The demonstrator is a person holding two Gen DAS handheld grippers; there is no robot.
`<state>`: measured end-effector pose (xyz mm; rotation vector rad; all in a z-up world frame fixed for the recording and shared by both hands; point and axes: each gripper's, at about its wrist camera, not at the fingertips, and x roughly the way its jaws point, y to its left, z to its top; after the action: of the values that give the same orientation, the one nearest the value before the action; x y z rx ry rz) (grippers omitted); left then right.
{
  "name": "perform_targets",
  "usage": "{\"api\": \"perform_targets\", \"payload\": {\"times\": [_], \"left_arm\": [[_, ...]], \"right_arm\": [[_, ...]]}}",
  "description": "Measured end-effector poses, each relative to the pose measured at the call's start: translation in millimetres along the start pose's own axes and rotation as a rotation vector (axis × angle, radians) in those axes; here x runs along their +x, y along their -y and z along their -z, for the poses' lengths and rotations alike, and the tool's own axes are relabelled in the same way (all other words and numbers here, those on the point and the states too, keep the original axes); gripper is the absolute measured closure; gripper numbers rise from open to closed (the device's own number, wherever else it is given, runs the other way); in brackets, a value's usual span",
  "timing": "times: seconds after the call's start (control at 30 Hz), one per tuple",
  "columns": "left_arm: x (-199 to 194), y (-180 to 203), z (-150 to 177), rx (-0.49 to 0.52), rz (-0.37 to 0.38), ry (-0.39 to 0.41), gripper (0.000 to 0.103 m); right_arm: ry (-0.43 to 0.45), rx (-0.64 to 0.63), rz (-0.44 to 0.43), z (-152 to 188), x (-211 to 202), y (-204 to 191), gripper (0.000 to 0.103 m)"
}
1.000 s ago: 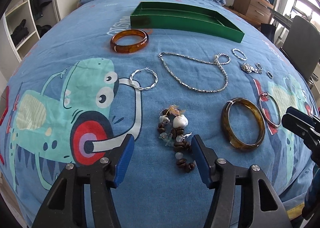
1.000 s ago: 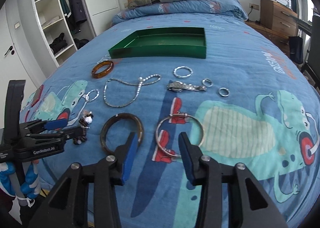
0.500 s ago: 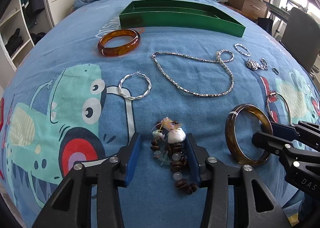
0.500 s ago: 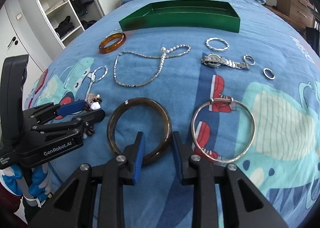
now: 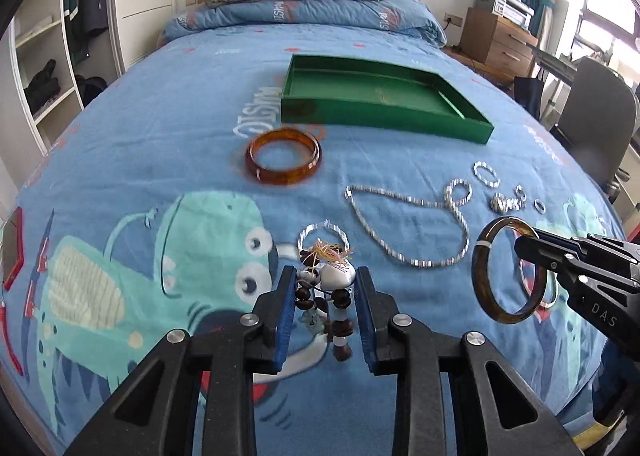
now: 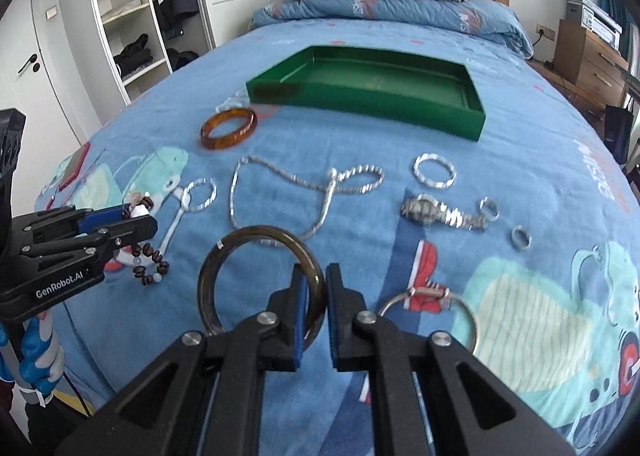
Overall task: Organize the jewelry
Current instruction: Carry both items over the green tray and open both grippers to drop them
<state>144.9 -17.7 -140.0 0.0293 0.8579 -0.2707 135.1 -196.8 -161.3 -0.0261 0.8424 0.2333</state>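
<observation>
On a bed spread with a blue cartoon-print quilt [image 5: 168,127], the left gripper [image 5: 325,280] closes its blue-padded jaws on a dark wooden bead bracelet with a white shell charm [image 5: 326,296], lifted clear of the quilt with beads dangling below. To the right, the right gripper [image 6: 316,288] is closing, pinching the rim of a dark brown mottled bangle [image 6: 224,256], which stands tilted above the bedding. An open green rectangular tray [image 6: 478,123] sits far across the bed. Between it and the grippers lie an amber translucent bangle [image 6: 229,128], a silver chain necklace [image 6: 280,175], a twisted silver hoop [image 6: 434,171], a silver wristwatch [image 6: 436,211] and a large thin silver ring [image 6: 470,320].
</observation>
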Motion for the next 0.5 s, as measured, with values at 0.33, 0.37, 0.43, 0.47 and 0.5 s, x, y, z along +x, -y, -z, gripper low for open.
{"api": "perform_targets", "payload": {"times": [0.33, 0.37, 0.43, 0.47, 0.5], "left_arm": [[80, 17, -180, 0.034, 0.026, 0.074, 0.074], [98, 21, -192, 0.034, 0.023, 0.052, 0.074], [136, 26, -209, 0.037, -0.004, -0.003, 0.074], [155, 28, -214, 0.034, -0.028, -0.033, 0.074], [172, 28, -219, 0.030, -0.040, -0.062, 0.074]], "right_arm": [[0.130, 0.154, 0.116, -154, 37, 91, 0.095], [0.114, 0.169, 0.126, -166, 52, 98, 0.095], [0.065, 0.175, 0.156, -182, 83, 109, 0.095], [0.038, 0.179, 0.166, -187, 100, 113, 0.095], [0.011, 0.184, 0.173, -188, 115, 118, 0.095]]}}
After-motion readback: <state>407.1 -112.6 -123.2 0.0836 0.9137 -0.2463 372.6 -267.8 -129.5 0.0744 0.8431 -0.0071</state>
